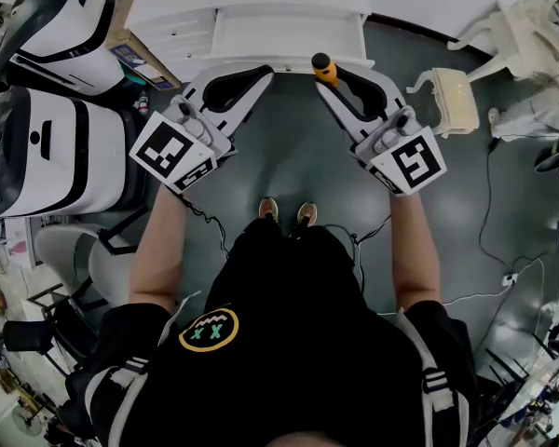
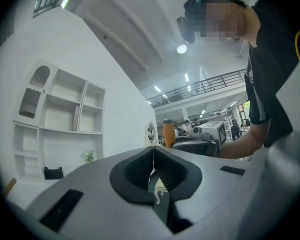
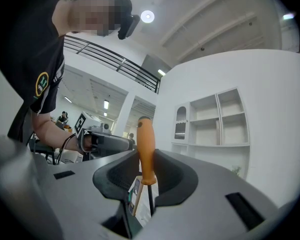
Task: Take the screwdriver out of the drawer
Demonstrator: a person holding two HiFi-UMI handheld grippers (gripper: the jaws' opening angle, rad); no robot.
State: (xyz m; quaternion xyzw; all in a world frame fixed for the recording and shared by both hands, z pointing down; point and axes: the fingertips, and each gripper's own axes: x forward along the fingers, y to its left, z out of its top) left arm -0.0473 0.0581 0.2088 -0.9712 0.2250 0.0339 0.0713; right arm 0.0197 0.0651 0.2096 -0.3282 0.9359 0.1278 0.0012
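Note:
An orange-handled screwdriver (image 1: 323,66) (image 3: 146,151) stands upright between the jaws of my right gripper (image 1: 330,82) (image 3: 146,180), which is shut on the bottom of the handle where the dark shaft starts. The shaft runs down behind the pads. The left gripper view shows the handle (image 2: 168,132) off to the right. My left gripper (image 1: 259,73) (image 2: 153,159) is shut with its pads touching and nothing between them. Both grippers are held level, side by side, just in front of the white drawer unit (image 1: 289,33). Its inside is hidden.
Two white machines (image 1: 56,147) and a cardboard box (image 1: 130,40) stand at the left. Cream miniature furniture (image 1: 452,96) and cables (image 1: 489,240) lie on the grey floor at the right. A white shelf unit (image 2: 65,119) (image 3: 220,119) hangs on the wall. The person's feet (image 1: 287,212) are below the grippers.

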